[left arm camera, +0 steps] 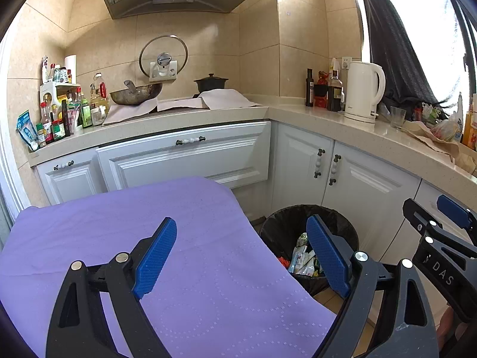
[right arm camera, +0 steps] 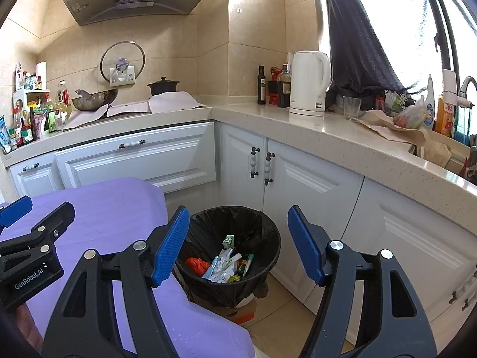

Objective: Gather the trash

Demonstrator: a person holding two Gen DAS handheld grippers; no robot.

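A round bin lined with a black bag (right arm camera: 235, 238) stands on the floor in the cabinet corner, beside a table under a purple cloth (left arm camera: 119, 238). Inside lie several pieces of trash (right arm camera: 226, 264): white wrappers, a red scrap, a green crumple. My right gripper (right arm camera: 238, 243) hangs open above the bin with nothing between its blue pads. My left gripper (left arm camera: 241, 256) is open and empty too, over the cloth's right edge, with the bin (left arm camera: 283, 223) partly behind its right finger. Each gripper shows at the edge of the other's view.
White cabinets (right arm camera: 313, 185) wrap around the bin under a beige counter (right arm camera: 298, 122). On the counter stand a white kettle (right arm camera: 308, 83), bottles, a glass (right arm camera: 351, 107), a wok (left arm camera: 134, 94), a black pot and a crumpled brown paper bag (right arm camera: 396, 134). Tan floor (right arm camera: 283, 313) lies beside the bin.
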